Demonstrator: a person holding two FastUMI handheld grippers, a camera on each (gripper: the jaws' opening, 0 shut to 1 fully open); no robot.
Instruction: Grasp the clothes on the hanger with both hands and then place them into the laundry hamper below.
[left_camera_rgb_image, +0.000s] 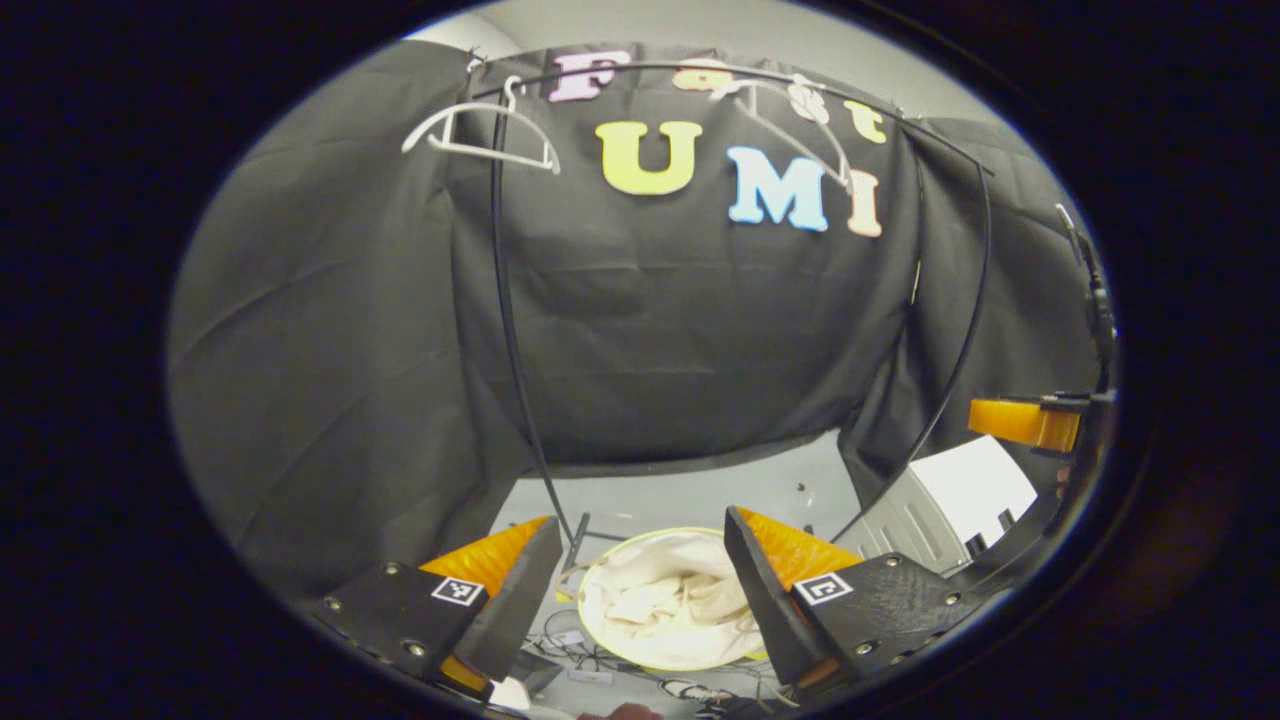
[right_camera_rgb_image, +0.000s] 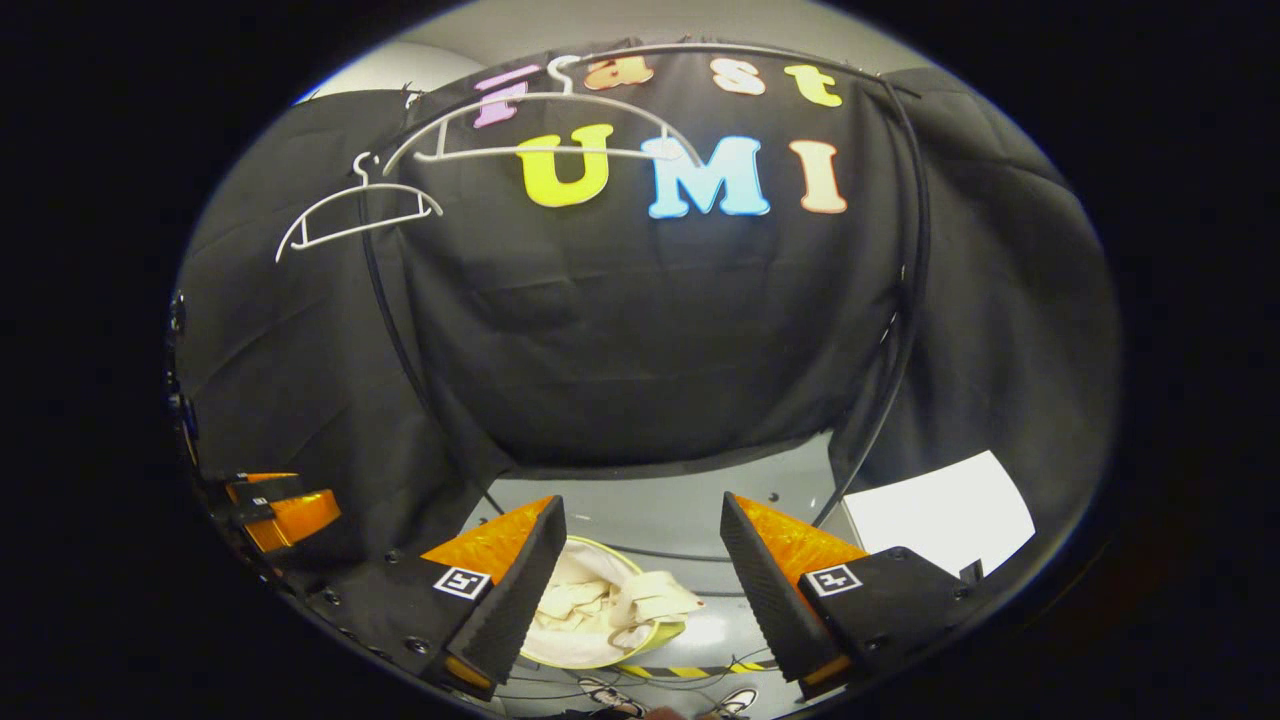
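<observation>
With the clothes (left_camera_rgb_image: 672, 598) lying in the laundry hamper (left_camera_rgb_image: 600, 648) below bare hangers (left_camera_rgb_image: 480, 135), placing looks done; your left gripper (left_camera_rgb_image: 640, 590) and right gripper (right_camera_rgb_image: 640, 590) hang released, empty. Next: withdraw clear.

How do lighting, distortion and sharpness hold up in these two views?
Left gripper view: fisheye bends the rack pole into an arc; the hamper is evenly lit and the cloth folds in it read clearly. Right gripper view: the same bowing on the rack frame, the hangers are crisp against the dark cloth, and the white sheet is nearly blown out.
</observation>
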